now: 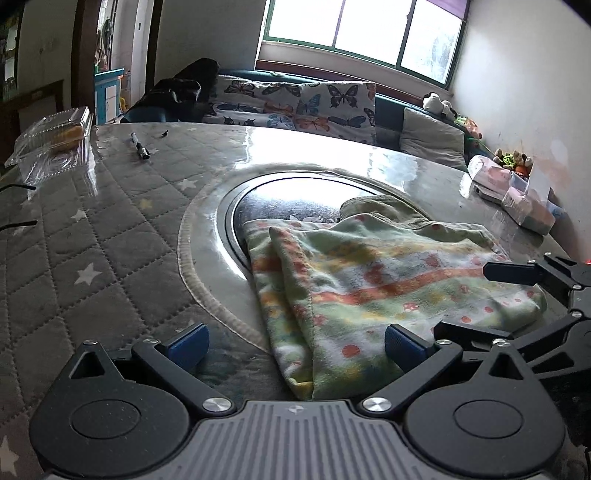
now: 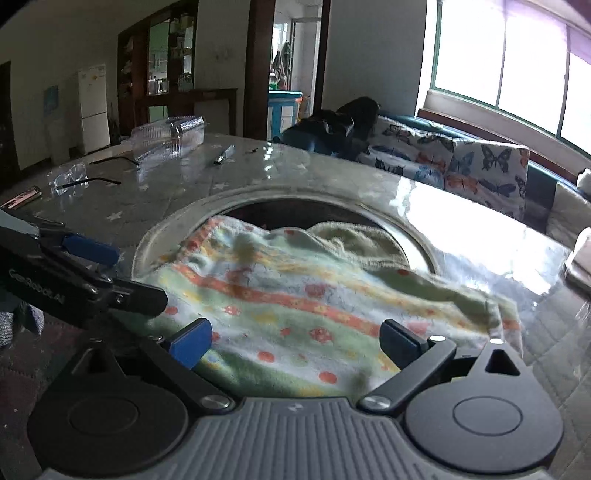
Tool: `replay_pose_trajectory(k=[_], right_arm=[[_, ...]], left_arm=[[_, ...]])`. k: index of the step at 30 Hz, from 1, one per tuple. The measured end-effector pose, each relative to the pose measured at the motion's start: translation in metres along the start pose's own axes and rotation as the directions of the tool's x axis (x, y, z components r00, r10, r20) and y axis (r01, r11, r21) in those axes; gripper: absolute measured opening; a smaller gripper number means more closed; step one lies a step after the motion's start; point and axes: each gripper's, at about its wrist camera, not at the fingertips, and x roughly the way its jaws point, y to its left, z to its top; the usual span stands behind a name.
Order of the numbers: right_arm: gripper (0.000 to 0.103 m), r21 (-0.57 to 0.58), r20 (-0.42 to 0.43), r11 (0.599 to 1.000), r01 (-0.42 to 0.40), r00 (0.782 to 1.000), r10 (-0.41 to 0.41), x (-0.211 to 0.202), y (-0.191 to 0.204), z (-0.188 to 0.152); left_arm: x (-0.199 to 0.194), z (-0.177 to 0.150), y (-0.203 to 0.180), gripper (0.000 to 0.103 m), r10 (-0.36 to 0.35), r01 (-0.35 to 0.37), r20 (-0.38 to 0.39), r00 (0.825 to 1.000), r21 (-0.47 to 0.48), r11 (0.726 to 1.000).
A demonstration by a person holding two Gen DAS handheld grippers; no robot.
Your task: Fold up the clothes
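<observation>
Garment: a fleecy patterned cloth (image 1: 369, 273), pale green with orange stripes and red dots, lies half over the round inset (image 1: 280, 199) in the middle of the counter (image 1: 110, 229) and half on the side nearest the tongs.
Done so far: it seems doubled over once, with a layered edge showing on its left side; the far part is bunched.
Left to do: by my reading, smoothing the crumple and at least one more fold.
Left tongs (image 1: 295, 343): spread wide, gripping nothing, low at the cloth's near left corner.
Right tongs (image 2: 295, 341): likewise spread and empty, over the near edge.
Counter: quilted star-print cover under a glossy clear sheet; a clear plastic box (image 1: 51, 144) and a pen (image 1: 139, 146) toward the far left corner.
Room: a butterfly-print sofa (image 1: 295, 105) beyond the far edge, below a bright window (image 1: 362, 29).
</observation>
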Motion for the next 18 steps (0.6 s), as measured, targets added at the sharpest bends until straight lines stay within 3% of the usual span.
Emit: replay_pose_trajectory(k=[4, 18], right_arm=[[0.1, -0.014, -0.022, 1.0, -0.003, 1.0, 0.003, 0.006, 0.004, -0.003], [0.1, -0.082, -0.016, 0.996, -0.032, 0.999, 0.031, 0.0, 0.018, 0.006]], left_arm=[[-0.001, -0.003, -0.001, 0.103, 0.024, -0.024, 0.001, 1.0, 0.026, 0.999], [-0.001, 0.0, 0.008, 0.102, 0.056, -0.056, 0.001, 0.998, -0.019, 0.998]])
